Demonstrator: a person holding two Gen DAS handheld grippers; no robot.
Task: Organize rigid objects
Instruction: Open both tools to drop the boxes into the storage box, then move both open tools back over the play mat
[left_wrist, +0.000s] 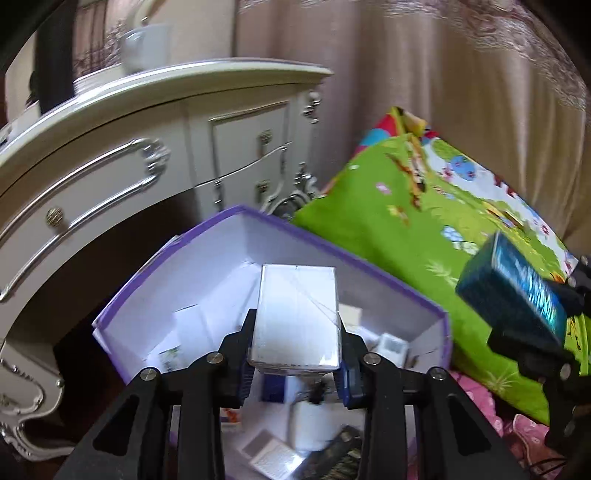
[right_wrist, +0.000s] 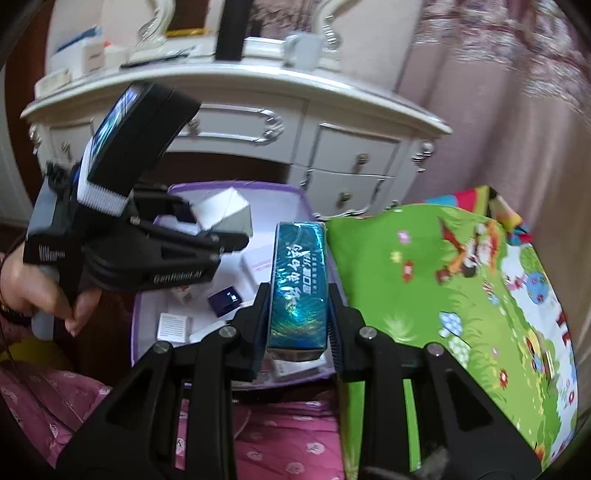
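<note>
Left gripper (left_wrist: 295, 363) pinches a white box (left_wrist: 297, 317) at centre frame; right gripper (right_wrist: 297, 349) pinches a teal carton (right_wrist: 298, 284). Both look light, stiff, slick-wrapped; hold across the flat sides.

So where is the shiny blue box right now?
The blue box is clamped in the right gripper, held above the open purple box, just left of the green pillow.

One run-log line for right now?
left gripper: shut on white box | right gripper: shut on teal box | both over purple storage box
</note>
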